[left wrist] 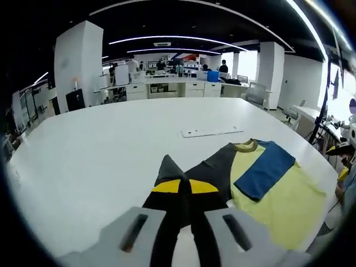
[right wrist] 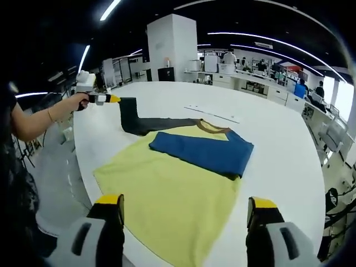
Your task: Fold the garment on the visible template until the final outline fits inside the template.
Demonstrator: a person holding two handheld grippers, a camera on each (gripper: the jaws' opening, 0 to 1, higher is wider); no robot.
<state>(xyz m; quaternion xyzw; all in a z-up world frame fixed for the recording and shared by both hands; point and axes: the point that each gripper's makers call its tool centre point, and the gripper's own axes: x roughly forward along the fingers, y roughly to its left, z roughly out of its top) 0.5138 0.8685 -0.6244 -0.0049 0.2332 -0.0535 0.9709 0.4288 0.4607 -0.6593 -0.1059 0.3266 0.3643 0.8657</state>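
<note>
Sleeve work: my left claw [right wrist: 114, 99] pinches the dark sleeve [right wrist: 129, 115] of the yellow-and-blue cotton shirt [right wrist: 167, 189] on the white bench [right wrist: 267, 122] — I'd carry it across the blue sleeve [right wrist: 203, 150], keeping tension; right claw [right wrist: 186, 214] gapes empty near the hem.

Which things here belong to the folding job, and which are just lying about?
Job:
- garment, yellow with a blue sleeve folded across
- its dark sleeve, pinched in the left gripper
- right gripper, open over the hem

Lying about:
- white strip on the table
- background desks

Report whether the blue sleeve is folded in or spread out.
Folded in: the blue sleeve lies across the yellow shirt body, inside its outline.
</note>
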